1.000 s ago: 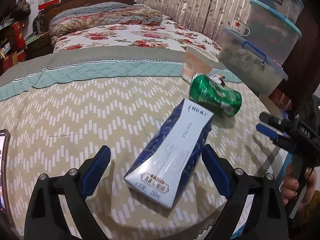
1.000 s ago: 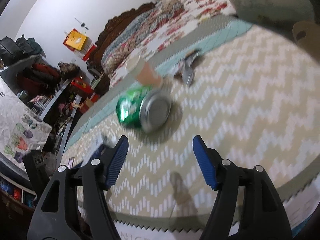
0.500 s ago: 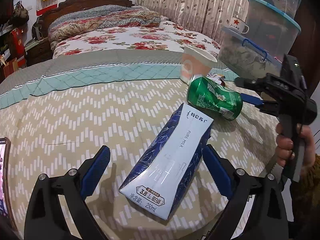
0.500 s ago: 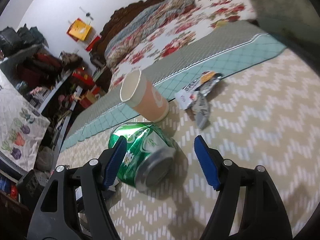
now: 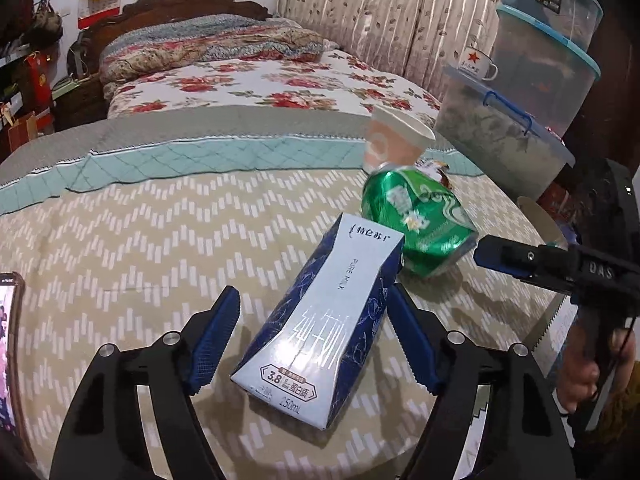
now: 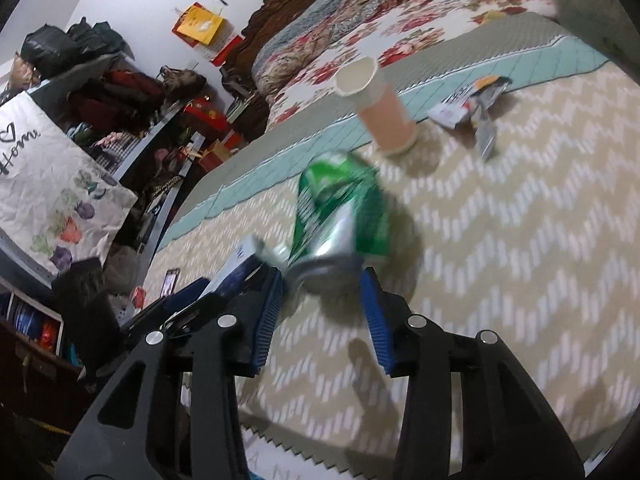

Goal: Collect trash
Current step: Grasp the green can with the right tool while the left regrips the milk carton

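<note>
A: Left side first?
B: Left gripper [image 5: 312,336], black with blue pads, jaws wide apart, straddling a blue-and-white 250 mL milk carton [image 5: 326,320] lying flat on the beige zigzag-pattern bedspread [image 5: 140,248]. Right pad looks to touch the carton's edge, left pad stands clear. Nothing gripped.
A: Next over?
B: Dented green drink can [image 5: 416,224] on its side just behind the carton's top end, touching it or close to it. Behind the can, an orange-and-white paper cup [image 5: 394,140], upright. Crumpled snack wrapper [image 6: 476,100] near the cup.
A: Right gripper?
B: Right gripper [image 6: 324,304], part open, pads either side of the can's silver end. Blurred, so contact is unclear; it looks to touch the left pad only. In the left wrist view it reaches in from the right, tip just beside the can.
A: Background?
B: Stacked clear plastic storage boxes [image 5: 520,92] at far right.
</note>
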Demonstrator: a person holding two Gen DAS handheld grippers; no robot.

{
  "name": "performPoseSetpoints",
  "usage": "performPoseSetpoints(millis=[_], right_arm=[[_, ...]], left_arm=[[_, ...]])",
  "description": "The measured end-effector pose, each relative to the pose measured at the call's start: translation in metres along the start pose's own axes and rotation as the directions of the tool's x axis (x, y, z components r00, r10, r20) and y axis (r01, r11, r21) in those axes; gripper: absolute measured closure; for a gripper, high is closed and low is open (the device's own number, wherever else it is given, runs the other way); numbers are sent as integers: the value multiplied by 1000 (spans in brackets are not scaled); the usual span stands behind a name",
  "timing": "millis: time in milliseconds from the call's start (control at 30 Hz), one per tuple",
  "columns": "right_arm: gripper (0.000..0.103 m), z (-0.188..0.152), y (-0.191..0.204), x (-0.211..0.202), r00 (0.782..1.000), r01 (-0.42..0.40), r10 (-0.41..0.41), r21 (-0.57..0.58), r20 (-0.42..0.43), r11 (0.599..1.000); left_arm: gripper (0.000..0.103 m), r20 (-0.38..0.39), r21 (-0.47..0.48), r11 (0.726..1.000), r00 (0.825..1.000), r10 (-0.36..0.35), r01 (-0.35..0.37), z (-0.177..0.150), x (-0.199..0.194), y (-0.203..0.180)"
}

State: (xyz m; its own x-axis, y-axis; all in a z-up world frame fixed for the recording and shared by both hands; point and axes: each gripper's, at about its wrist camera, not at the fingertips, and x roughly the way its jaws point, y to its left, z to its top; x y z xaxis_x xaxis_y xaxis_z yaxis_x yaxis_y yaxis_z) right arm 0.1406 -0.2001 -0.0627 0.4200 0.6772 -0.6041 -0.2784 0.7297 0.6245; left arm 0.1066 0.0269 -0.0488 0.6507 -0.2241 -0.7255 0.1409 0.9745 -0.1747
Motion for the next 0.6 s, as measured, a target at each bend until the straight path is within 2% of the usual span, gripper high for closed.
performPoseSetpoints(millis=[133,267,433,500,600], right_arm=[[57,-6,2,-1,1000,4,-4,12,5,1000],[38,-2,-4,-9,999,5,-7,44,34,999],[35,11,-24,-24,997,-5,0,78,72,997],[34,18,-28,-24,997,-2,-4,81,73,997],[34,30,-35,-20,998,-5,-1,90,61,996]], left_arm=[[28,-16,31,1000,1000,5,-4,-5,3,-7],[27,-40,5,1000,999,-11,11,-7,6,-2],[23,-22,-42,999,999,-36,35,-6,1,9],[19,-15,-58,997,999,-46,46,-6,0,11],[19,-11,-61,997,999,-53,53,-4,-1,11]])
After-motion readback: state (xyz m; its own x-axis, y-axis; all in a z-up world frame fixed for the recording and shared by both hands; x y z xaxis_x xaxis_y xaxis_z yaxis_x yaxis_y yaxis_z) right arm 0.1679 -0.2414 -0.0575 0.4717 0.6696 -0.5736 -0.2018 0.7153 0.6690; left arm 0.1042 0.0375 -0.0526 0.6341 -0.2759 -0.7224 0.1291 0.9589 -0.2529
